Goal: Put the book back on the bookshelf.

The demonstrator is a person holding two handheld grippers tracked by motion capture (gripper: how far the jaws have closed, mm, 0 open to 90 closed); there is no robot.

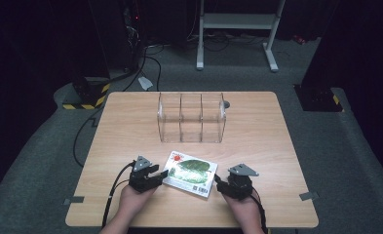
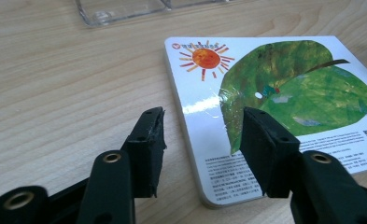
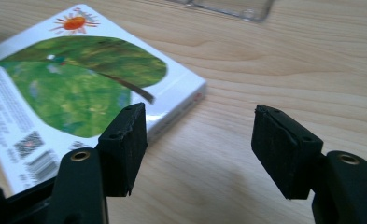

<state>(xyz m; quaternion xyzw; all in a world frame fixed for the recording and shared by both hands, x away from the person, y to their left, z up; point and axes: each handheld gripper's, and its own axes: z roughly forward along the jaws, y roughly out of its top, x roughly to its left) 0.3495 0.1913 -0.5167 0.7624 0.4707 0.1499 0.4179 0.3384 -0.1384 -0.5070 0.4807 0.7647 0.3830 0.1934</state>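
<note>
Your left claw [image 1: 156, 174] stood with its jaws apart, straddling the left edge of the book [image 1: 190, 174], which lay flat near the counter's [image 1: 130, 126] front edge, well short of the clear divided organizer [image 1: 192, 117]. Closing there could have pushed the glossy cover sideways rather than gripped it. Your right claw [image 1: 220, 183], also spread, sat beside the book's right edge, empty; a nudge from it might have skewed the book.

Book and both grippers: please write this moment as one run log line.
book: flat on table, back cover up | left gripper: open, at its left edge | right gripper: open, at its right edge | clear organizer: behind
</note>
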